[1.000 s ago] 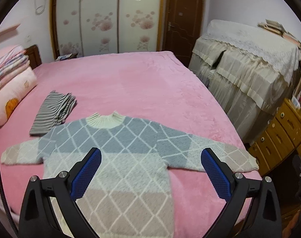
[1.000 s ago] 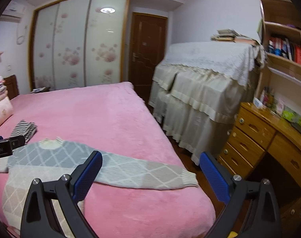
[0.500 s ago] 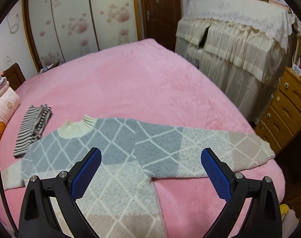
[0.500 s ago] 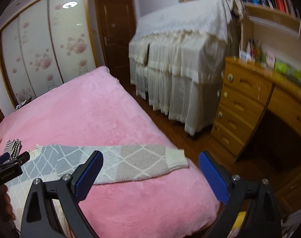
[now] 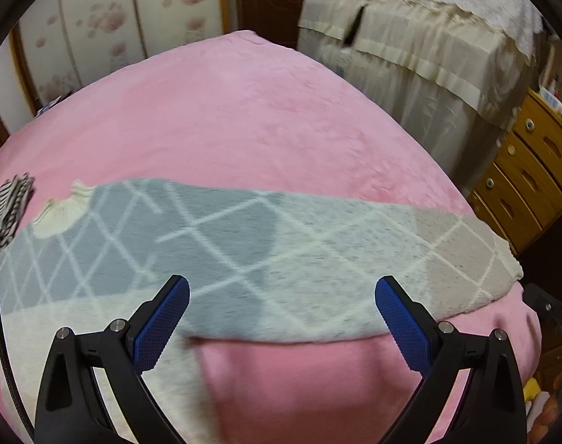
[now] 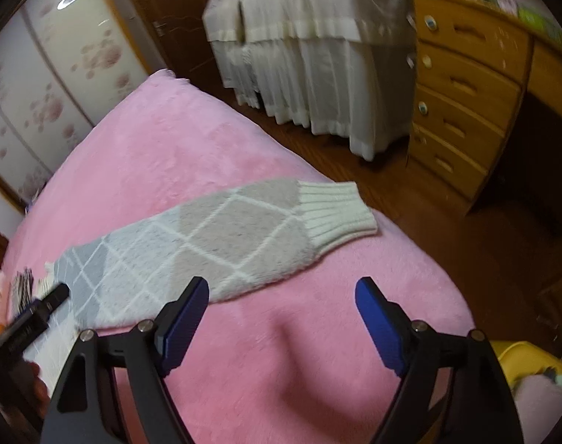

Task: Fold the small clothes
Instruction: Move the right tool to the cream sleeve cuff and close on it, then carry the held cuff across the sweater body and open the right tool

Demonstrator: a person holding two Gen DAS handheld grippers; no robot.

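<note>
On the pink bed point(image 6: 162, 155), the soft, limp sweater point(image 5: 244, 244) wants gripping at its ribbed cuff point(image 6: 336, 211); both jaws gape empty.

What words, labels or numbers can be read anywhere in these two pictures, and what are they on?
None can be read.
Black device at the left edge of the right view: pale lettering on its side, too blurred to read.
Items on the desk: bright packaging or book covers, too blurred to read.
Sweater, bed, wardrobe, drawers, left tongs and right tongs: no text visible.
</note>
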